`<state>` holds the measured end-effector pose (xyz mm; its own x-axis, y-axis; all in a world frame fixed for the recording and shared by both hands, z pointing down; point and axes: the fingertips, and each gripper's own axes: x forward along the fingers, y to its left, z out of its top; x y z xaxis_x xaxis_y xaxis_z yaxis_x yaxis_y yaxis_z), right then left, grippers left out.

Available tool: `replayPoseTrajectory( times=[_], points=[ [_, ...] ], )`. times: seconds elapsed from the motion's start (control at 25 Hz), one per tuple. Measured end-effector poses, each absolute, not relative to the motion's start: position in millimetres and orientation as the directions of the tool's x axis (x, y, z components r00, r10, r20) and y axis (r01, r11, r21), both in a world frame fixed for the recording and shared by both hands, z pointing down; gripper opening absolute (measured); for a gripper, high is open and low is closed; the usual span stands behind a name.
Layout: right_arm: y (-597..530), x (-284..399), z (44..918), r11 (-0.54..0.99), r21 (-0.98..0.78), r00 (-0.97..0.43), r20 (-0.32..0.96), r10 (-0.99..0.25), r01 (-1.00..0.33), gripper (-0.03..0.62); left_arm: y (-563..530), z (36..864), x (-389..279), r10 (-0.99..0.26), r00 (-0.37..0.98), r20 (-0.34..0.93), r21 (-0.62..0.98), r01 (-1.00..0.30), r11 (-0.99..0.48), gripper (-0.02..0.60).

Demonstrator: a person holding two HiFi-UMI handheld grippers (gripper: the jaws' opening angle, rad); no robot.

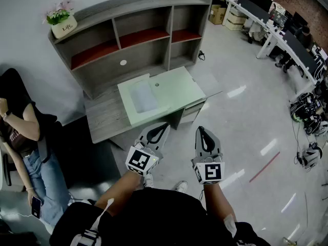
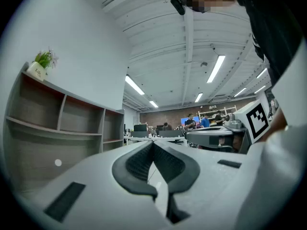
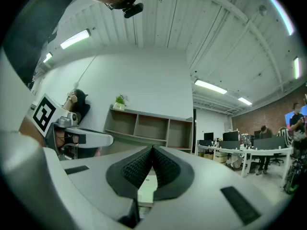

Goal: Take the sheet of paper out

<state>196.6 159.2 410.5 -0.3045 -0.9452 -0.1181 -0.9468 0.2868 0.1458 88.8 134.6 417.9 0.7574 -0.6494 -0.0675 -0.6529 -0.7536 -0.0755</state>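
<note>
**Both grippers shut and short of the desk; paper not yet touched**

From where I stand, the person is facing the grey desk (image 1: 105, 118) with its shelf unit (image 1: 145, 18) against the wall. The left gripper (image 1: 163, 126) and the right gripper (image 1: 201, 130) are held side by side, roughly level, in front of the desk's near edge. On each, the dark ribbed pads meet at the tips with nothing between them, so neither is carrying anything.

The sheet of paper (image 1: 142, 97) lies flat on the pale green desktop pad (image 1: 179, 86), towards its left half and well beyond the grippers' tips. I can't tell whether it sits loose or inside some sleeve.

I'd judge this to be the approach, with the real work not begun. The next move calls for one gripper to part its jaws, travel forward and down to an edge of the sheet, and get a pad under that thin edge. The other could steady the pad.

A seated person (image 1: 23, 122) looks on from the left, near the potted plant (image 1: 61, 20) on top of the shelves.
</note>
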Motion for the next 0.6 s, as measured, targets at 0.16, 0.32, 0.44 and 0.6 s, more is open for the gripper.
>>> replayPoseTrajectory(
  times=[0.16, 0.32, 0.44, 0.6],
  points=[
    [157.8, 192.9, 408.0, 0.286, 0.157, -0.307, -0.125, -0.944, -0.945, 0.021, 133.3, 416.7, 85.1, -0.653, 0.755, -0.070, -0.079, -0.656, -0.750, 0.006],
    [158.6, 188.8, 407.9, 0.286, 0.155, -0.306, -0.125, -0.944, -0.946, 0.021, 134.3, 415.1, 81.0, -0.651, 0.756, -0.072, -0.083, -0.655, -0.751, 0.006],
    [157.2, 184.1, 407.9, 0.280, 0.150, -0.299, -0.126, -0.946, -0.948, 0.021, 133.4, 414.5, 76.2, -0.645, 0.760, -0.076, -0.085, -0.650, -0.755, 0.006],
    [158.0, 172.8, 408.8, 0.275, 0.132, -0.293, -0.139, -0.946, -0.952, 0.021, 132.0, 415.2, 66.8, -0.644, 0.761, -0.078, -0.083, -0.648, -0.757, 0.006]
  ],
)
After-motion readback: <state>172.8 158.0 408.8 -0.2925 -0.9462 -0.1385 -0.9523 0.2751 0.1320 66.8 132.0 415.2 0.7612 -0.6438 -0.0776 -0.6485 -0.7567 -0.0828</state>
